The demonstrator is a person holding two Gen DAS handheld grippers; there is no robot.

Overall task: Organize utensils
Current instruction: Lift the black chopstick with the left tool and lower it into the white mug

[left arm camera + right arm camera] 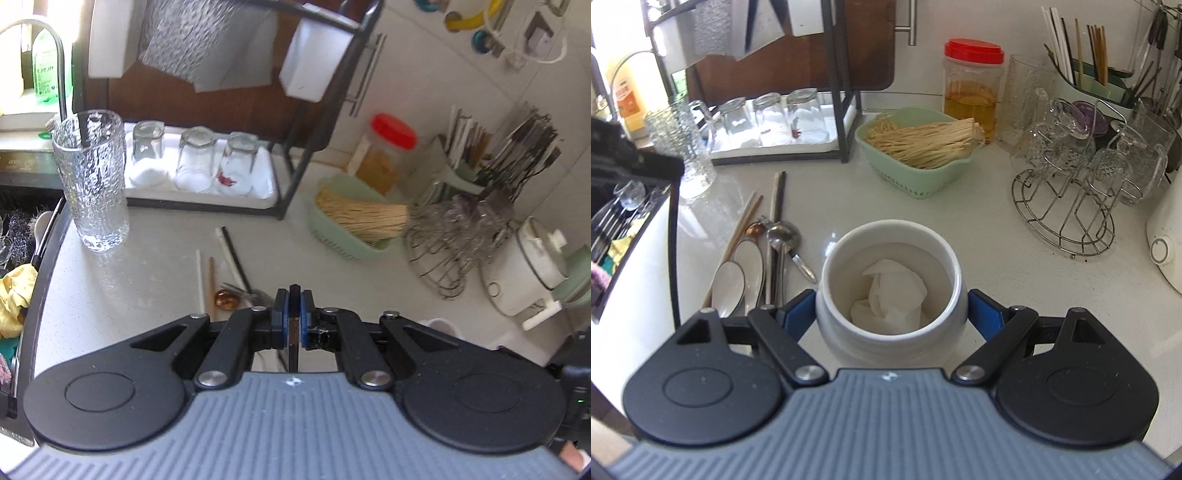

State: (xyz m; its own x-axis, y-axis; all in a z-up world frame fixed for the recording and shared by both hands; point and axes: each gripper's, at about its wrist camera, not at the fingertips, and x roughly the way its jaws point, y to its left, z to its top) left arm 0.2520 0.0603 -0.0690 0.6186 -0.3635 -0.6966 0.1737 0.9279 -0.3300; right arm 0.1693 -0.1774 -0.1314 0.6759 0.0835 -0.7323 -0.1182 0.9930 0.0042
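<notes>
The right gripper (892, 314) clamps its fingers on the white jar (891, 291), steadying it to receive utensils; the left gripper (294, 314) pinches a dark chopstick (294, 295) narrowly, likely jar-bound; remaining spoons (738, 273) lie on the bench (979, 236) beside the jar.

Bright window daylight, fisheye bending, slight blur.
</notes>
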